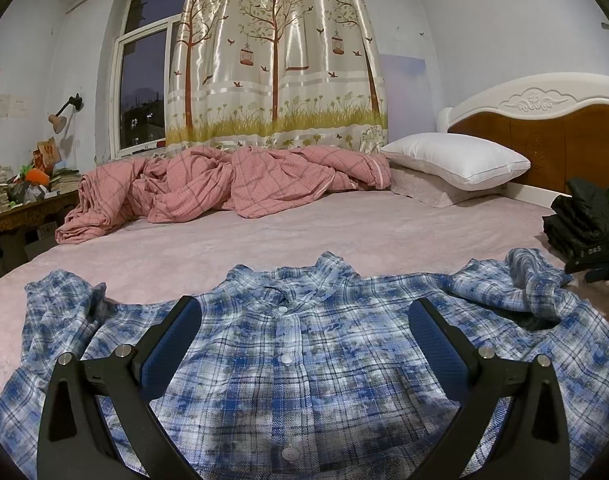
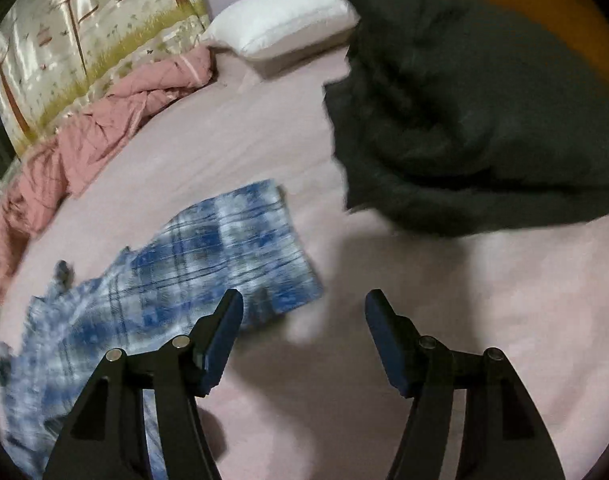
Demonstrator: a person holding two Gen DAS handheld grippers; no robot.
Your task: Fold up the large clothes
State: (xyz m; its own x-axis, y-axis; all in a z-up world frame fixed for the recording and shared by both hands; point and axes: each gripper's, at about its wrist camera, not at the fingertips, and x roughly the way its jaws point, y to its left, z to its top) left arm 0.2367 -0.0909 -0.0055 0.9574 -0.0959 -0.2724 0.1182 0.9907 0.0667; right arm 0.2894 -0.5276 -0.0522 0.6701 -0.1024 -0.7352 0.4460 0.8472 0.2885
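Observation:
A blue and white plaid shirt (image 1: pixel 304 360) lies face up on the pink bed sheet (image 1: pixel 304 232), buttoned, collar toward the far side, sleeves spread to both sides. My left gripper (image 1: pixel 304 312) hangs open over the shirt's chest, nothing between its fingers. In the blurred right wrist view the shirt's sleeve (image 2: pixel 232 252) lies stretched out on the sheet. My right gripper (image 2: pixel 304 304) stands open just beyond the sleeve's cuff end, over bare sheet, with nothing in it. Its left finger (image 2: pixel 220 340) overlaps the sleeve's edge in the picture.
A dark folded garment (image 2: pixel 484 120) lies on the bed to the right, also seen as a black pile (image 1: pixel 584 224). A crumpled pink checked duvet (image 1: pixel 208 188) and a white pillow (image 1: pixel 456 160) lie at the far side. A cluttered wooden desk (image 1: pixel 20 208) stands left.

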